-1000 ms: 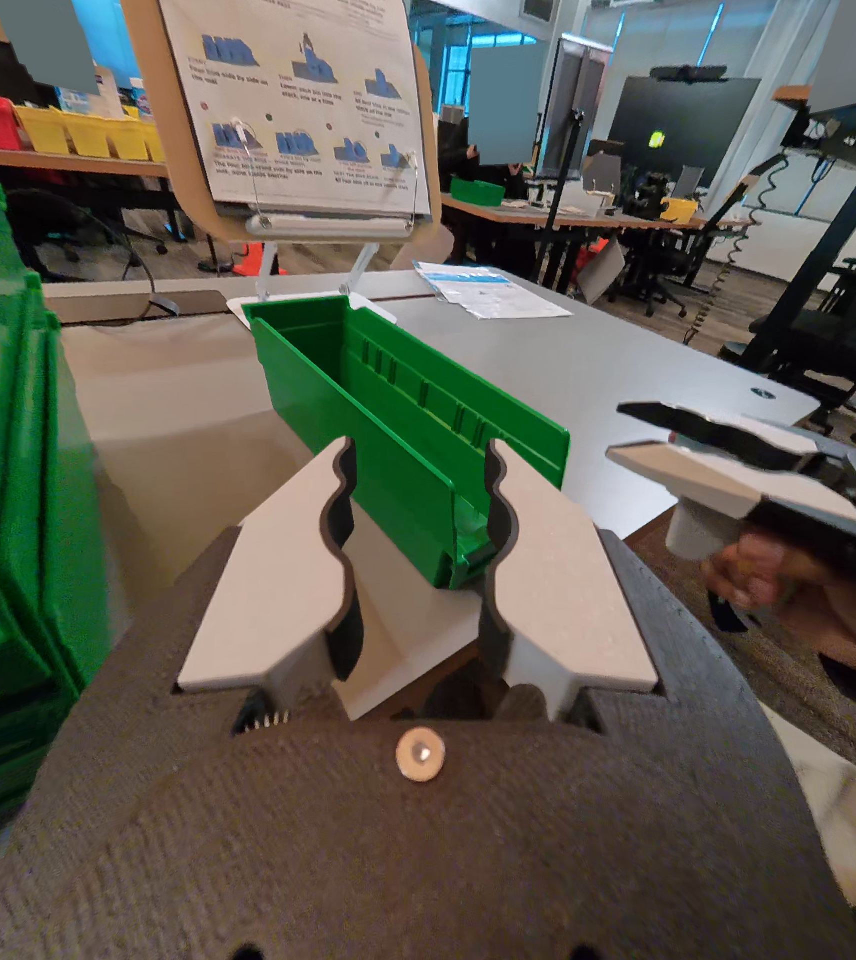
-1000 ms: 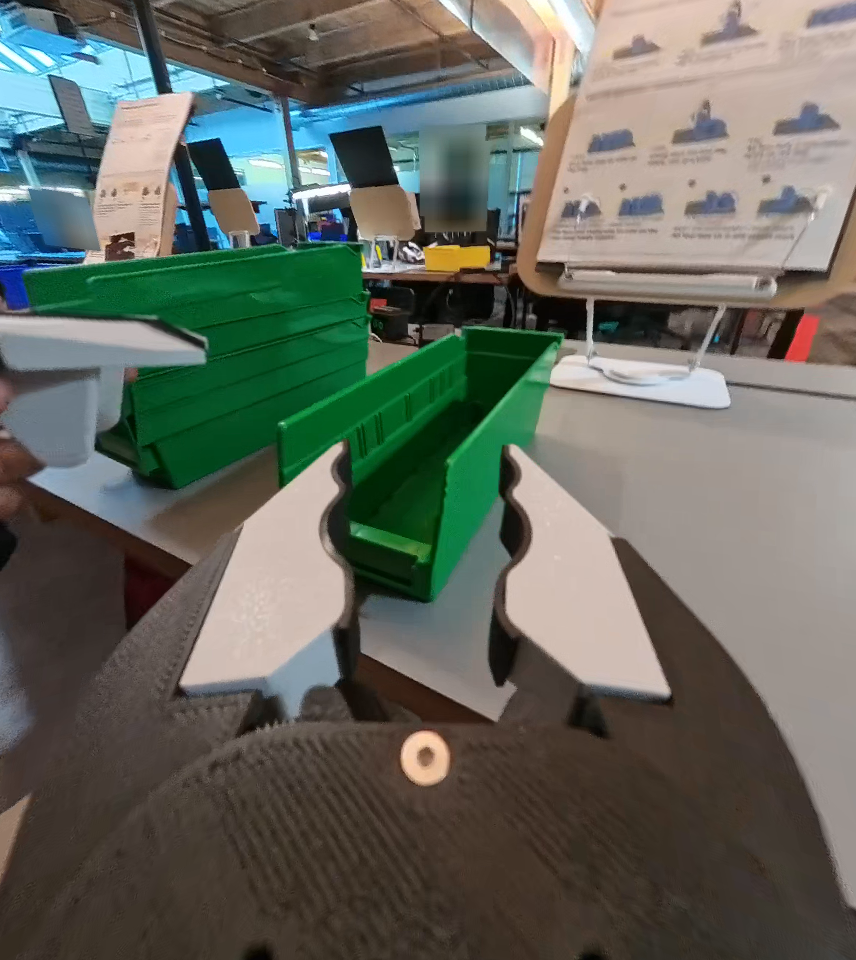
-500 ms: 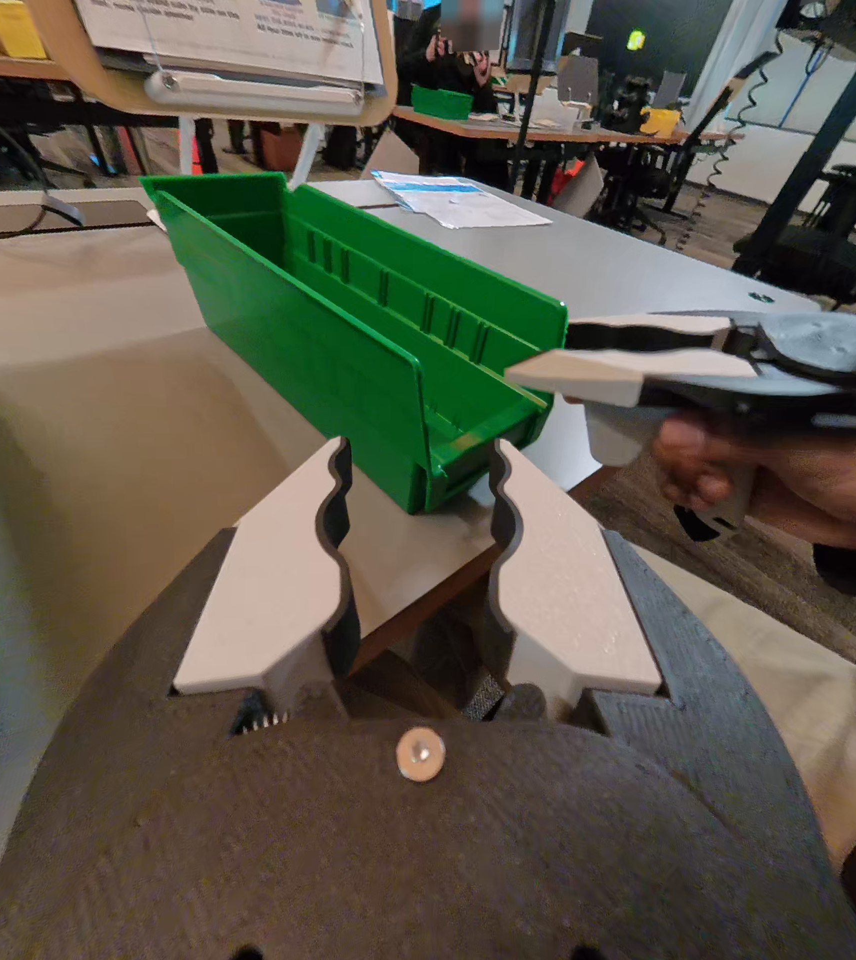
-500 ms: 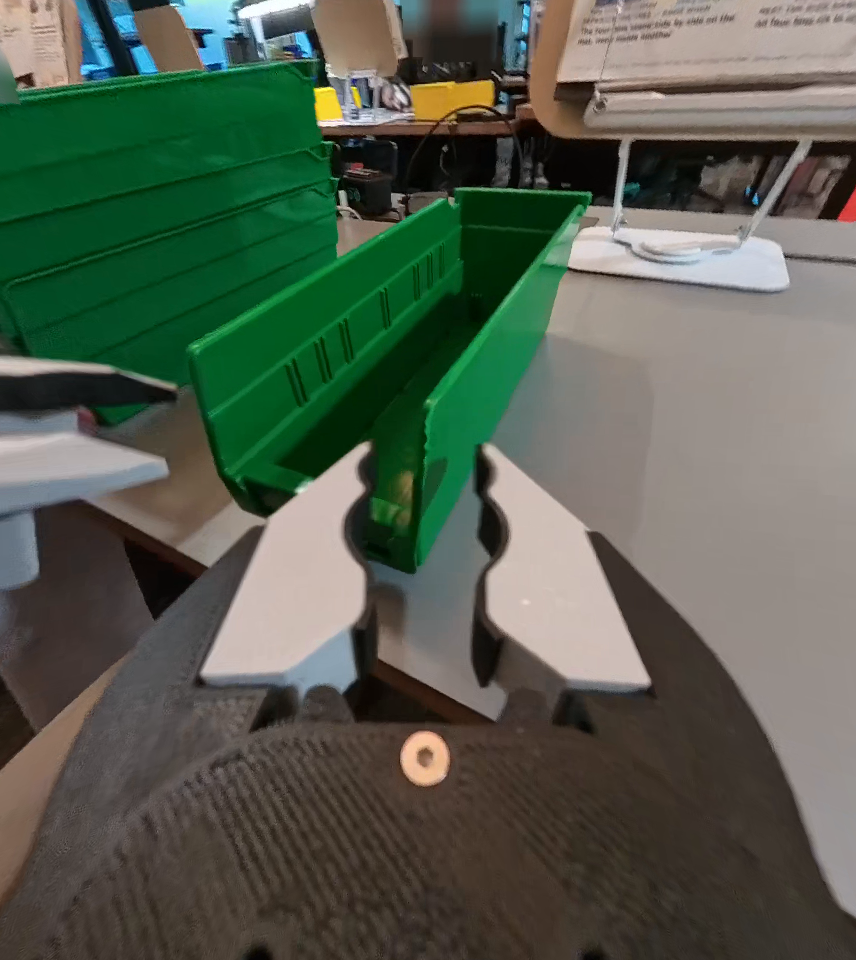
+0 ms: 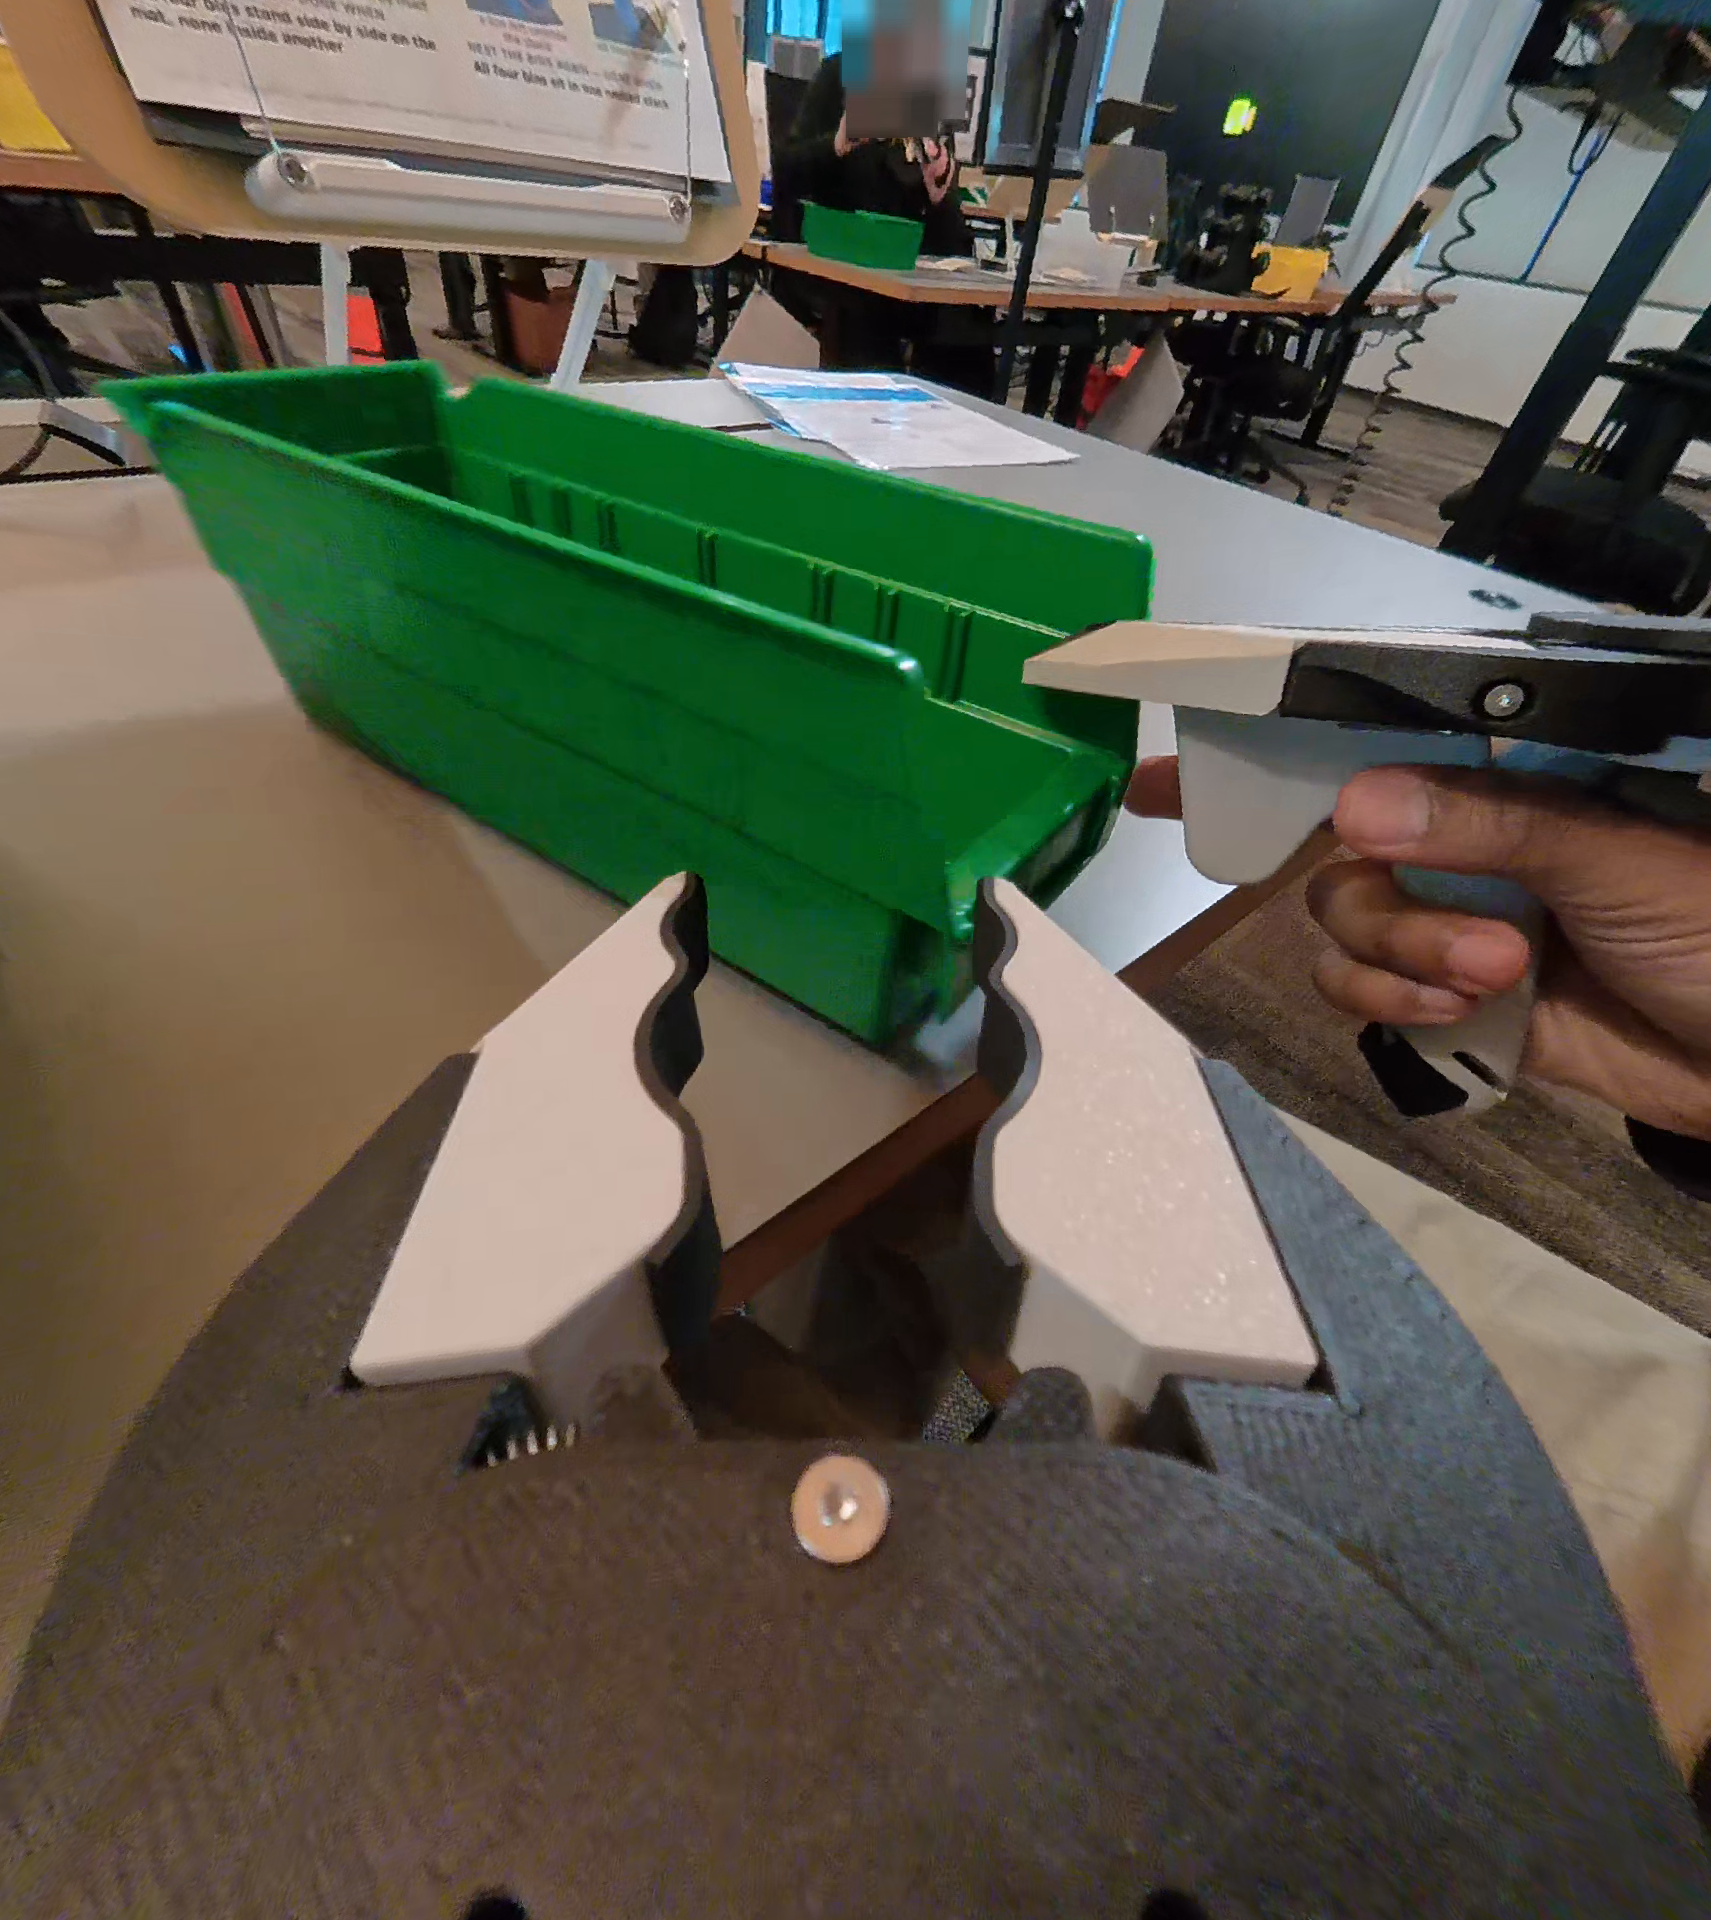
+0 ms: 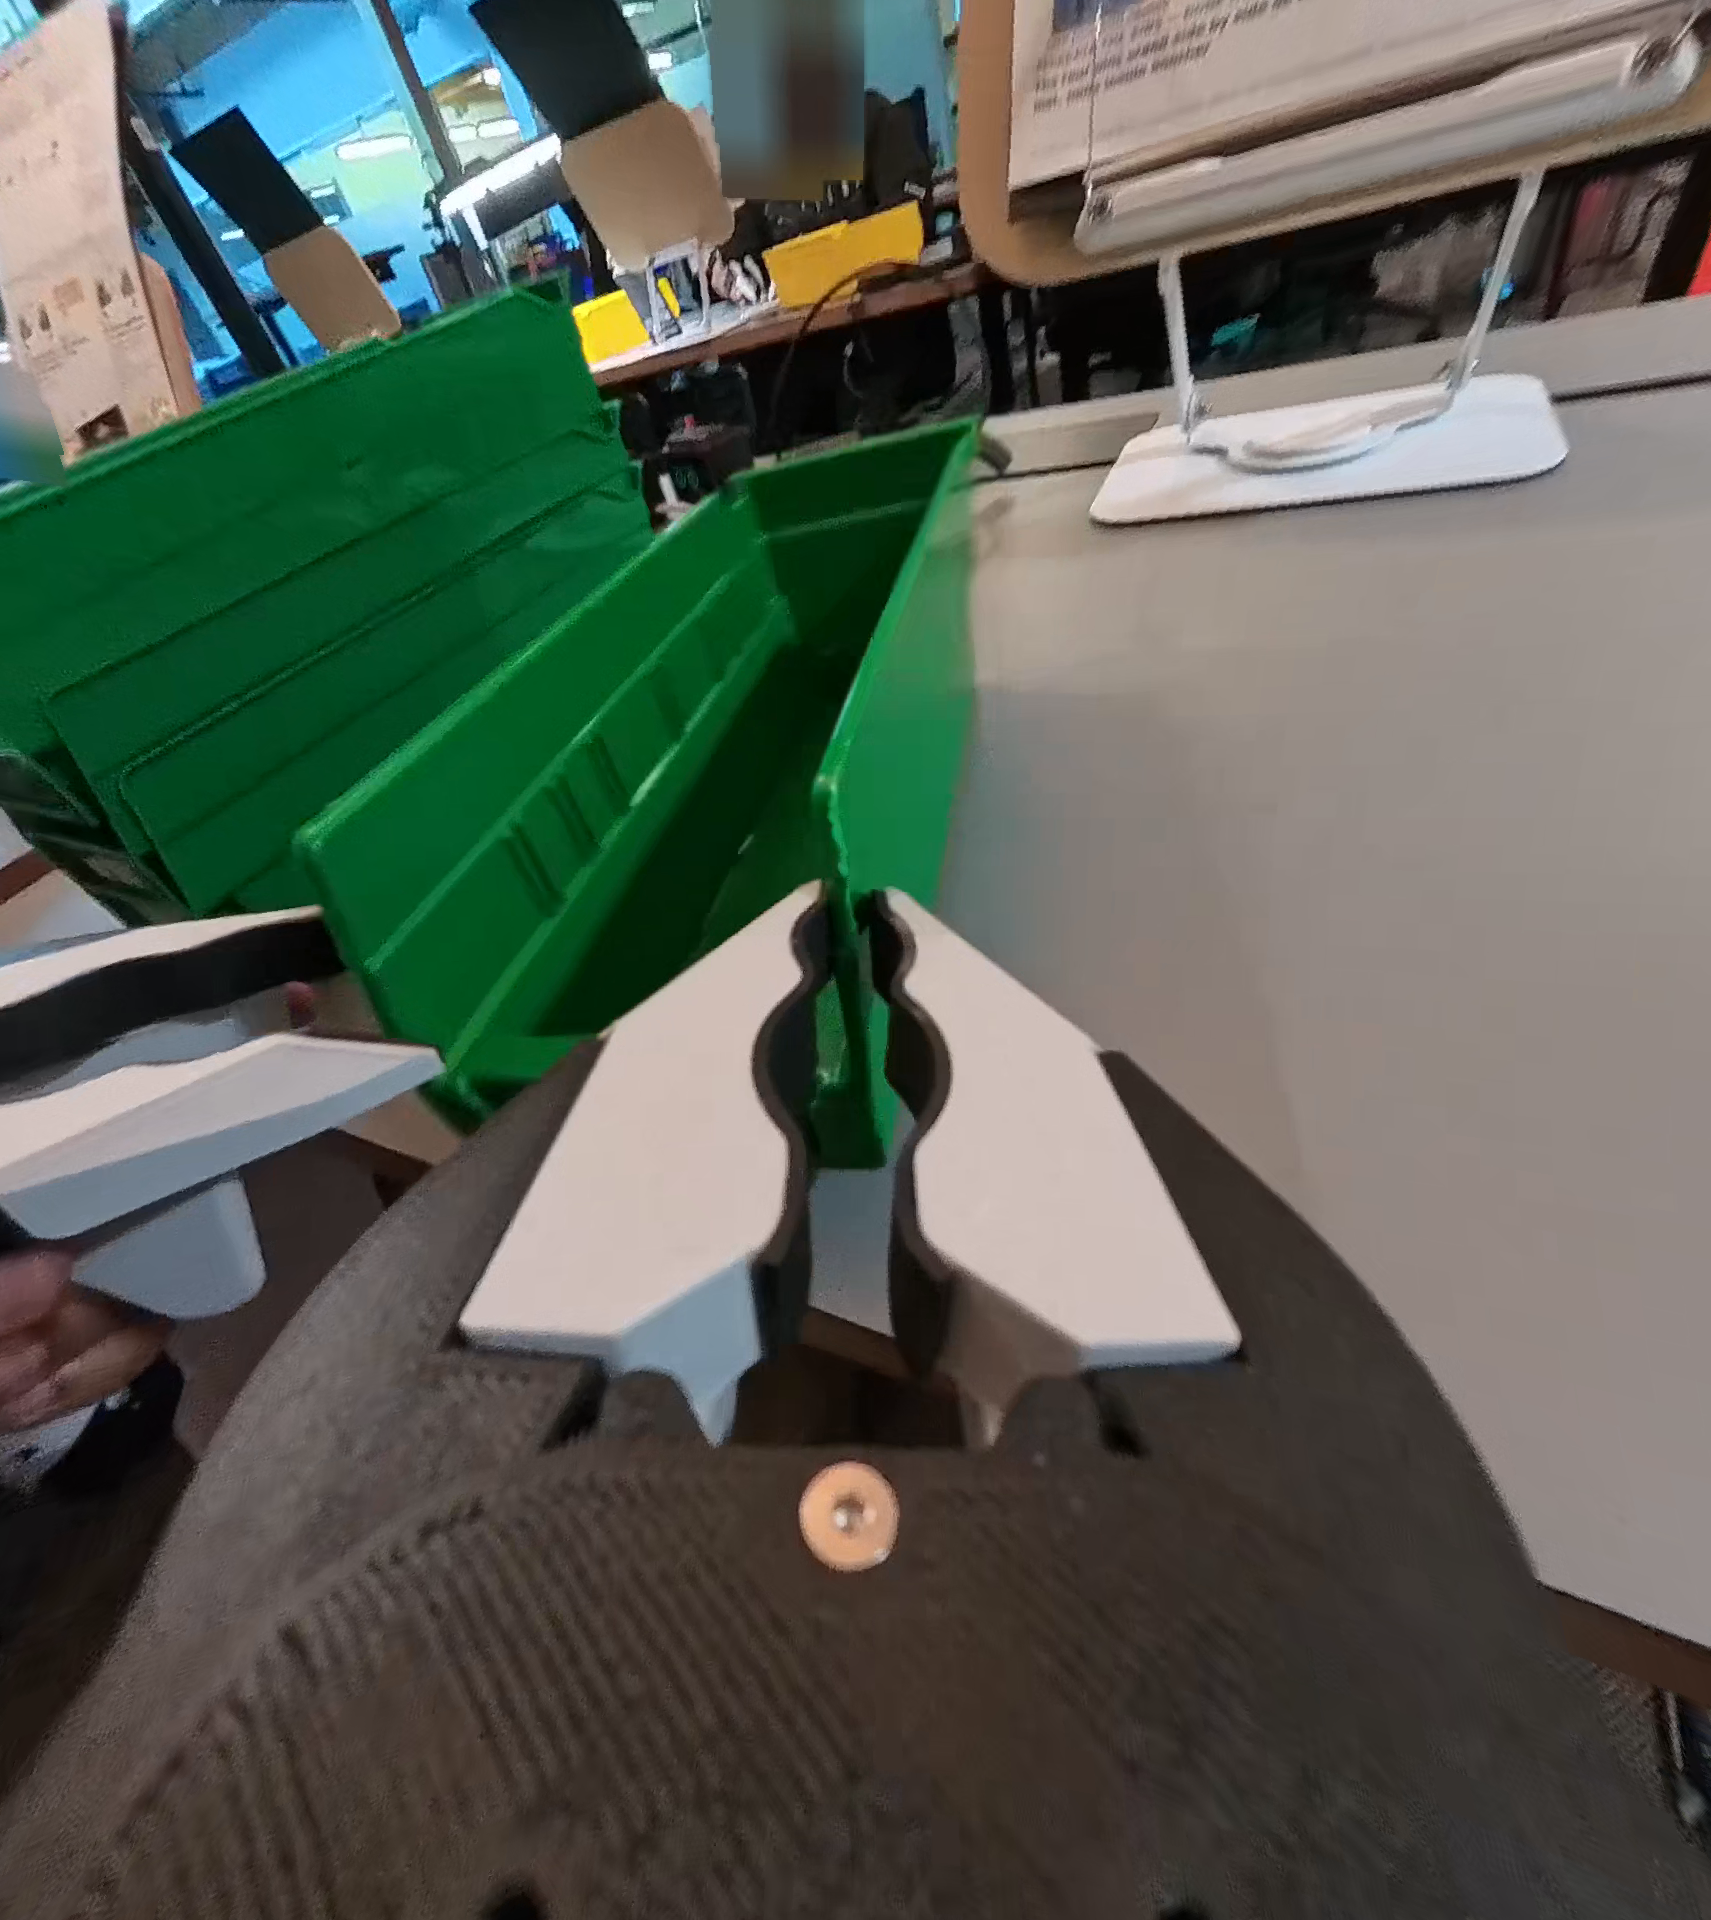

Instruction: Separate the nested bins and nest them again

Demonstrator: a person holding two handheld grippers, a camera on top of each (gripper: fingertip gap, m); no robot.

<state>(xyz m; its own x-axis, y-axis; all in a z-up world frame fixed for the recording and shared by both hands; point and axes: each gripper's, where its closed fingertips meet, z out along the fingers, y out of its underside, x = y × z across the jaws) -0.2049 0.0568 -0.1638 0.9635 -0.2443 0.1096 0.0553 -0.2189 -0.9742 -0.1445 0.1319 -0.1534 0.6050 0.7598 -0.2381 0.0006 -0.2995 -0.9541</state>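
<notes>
A single long green bin lies on the grey table, its near end at the table's front edge. My left gripper is open, its fingertips just short of the bin's near left corner. My right gripper is shut on the near end of the bin's right side wall. It also shows in the left wrist view, at that wall. The left gripper shows in the right wrist view, next to the bin's left wall. A stack of nested green bins stands to the left.
A clipboard on a white stand is at the back of the table, also showing in the left wrist view. A paper sheet lies at the far right. Desks, chairs and monitors stand beyond the table.
My right gripper moved forward and closed on the bin's right wall. My left gripper moved closer to the bin's near end and stayed open.
</notes>
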